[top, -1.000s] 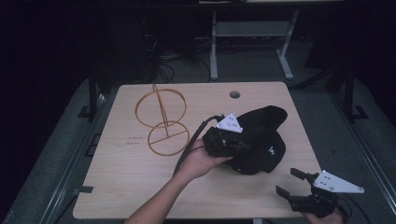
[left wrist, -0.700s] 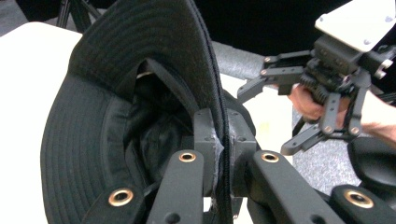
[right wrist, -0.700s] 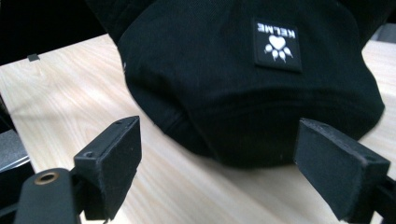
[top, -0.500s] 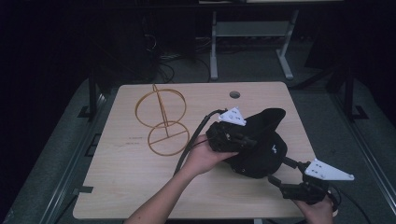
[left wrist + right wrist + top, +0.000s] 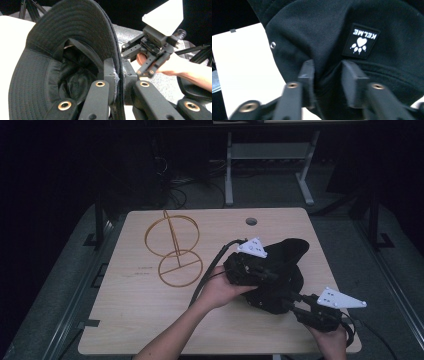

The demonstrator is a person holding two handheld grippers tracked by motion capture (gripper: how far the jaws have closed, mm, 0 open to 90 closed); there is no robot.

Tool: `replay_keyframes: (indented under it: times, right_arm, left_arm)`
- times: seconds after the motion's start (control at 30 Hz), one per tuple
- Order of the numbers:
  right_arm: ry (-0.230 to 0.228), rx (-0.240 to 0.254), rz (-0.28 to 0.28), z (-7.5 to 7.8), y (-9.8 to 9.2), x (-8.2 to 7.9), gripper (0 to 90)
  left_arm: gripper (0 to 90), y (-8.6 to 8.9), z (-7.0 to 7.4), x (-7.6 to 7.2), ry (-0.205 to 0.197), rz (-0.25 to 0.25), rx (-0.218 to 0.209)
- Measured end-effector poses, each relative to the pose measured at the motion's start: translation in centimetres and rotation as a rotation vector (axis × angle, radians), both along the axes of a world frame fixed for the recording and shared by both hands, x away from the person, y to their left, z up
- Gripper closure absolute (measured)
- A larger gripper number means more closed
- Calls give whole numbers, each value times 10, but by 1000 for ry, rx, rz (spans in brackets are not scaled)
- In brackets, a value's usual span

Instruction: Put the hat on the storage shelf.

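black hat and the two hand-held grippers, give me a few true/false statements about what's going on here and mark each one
1. The left hand-held gripper is clamped on the brim of the black hat. True.
2. The right hand-held gripper is shut tight on the hat's logo patch. False: its jaws stand apart around a fold of fabric below the patch.
3. The hat hangs on the gold wire stand. False: the stand is bare, to the left of the hat on the wooden table.
4. The patch reads KELME above a paw print, seen upside down in the right gripper view. True.
5. The table has a round hole near its far edge. True.
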State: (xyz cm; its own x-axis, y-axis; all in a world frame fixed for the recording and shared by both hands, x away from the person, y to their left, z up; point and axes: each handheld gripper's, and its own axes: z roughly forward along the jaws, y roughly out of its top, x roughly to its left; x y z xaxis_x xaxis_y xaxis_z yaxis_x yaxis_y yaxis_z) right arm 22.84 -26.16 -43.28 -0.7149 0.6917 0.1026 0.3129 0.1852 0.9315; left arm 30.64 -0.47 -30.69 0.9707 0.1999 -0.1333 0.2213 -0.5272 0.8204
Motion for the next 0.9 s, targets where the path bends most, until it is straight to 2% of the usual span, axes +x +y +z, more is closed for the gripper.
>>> replay_keyframes:
  times: [0.03, 0.1, 0.2, 0.3, 0.37, 0.4, 0.43, 0.53, 0.63, 0.67, 0.7, 0.8, 0.9]
  right_arm:
    - [-1, 11, 7, -3, 0, 1, 723]
    - [-7, 13, 16, -4, 0, 1, 801]
    - [-14, 9, 17, -4, 1, 1, 830]
    - [-14, 1, 18, -3, 2, 0, 843]
    - [-17, 8, 11, -3, 1, 0, 848]
    - [-17, 8, 11, -3, 1, 0, 848]
    - [-13, 8, 7, -2, -1, 0, 850]
    - [-6, 15, 10, -1, -2, 0, 853]
    - [2, 14, 6, -1, -2, 0, 855]
    - [7, 28, 6, 0, -3, 1, 856]
    - [7, 28, 6, 0, -3, 1, 856]
    - [12, 45, 3, 1, -5, 2, 857]
    - [17, 51, 4, 4, -6, 4, 858]
  left_arm:
    - [854, 1, -1, -1, 3, 2, 2]
    - [853, 2, -2, -1, -1, 1, 13]
    - [852, 4, -3, -1, 2, 8, 13]
    - [836, 6, -3, -1, -11, 19, 27]
    - [778, 7, -3, -3, -35, 26, 39]
    - [778, 8, -2, -3, -30, 29, 30]
    - [720, 10, -2, -3, -27, 30, 29]
    - [673, 13, -1, -2, -23, 34, 43]
    - [612, 18, 0, -4, -21, 43, 34]
    - [570, 21, 1, -5, -25, 44, 32]
    - [570, 23, 1, -6, -29, 46, 30]
    - [533, 31, 1, -8, -44, 68, 61]
    - [510, 41, 0, -7, -39, 79, 52]
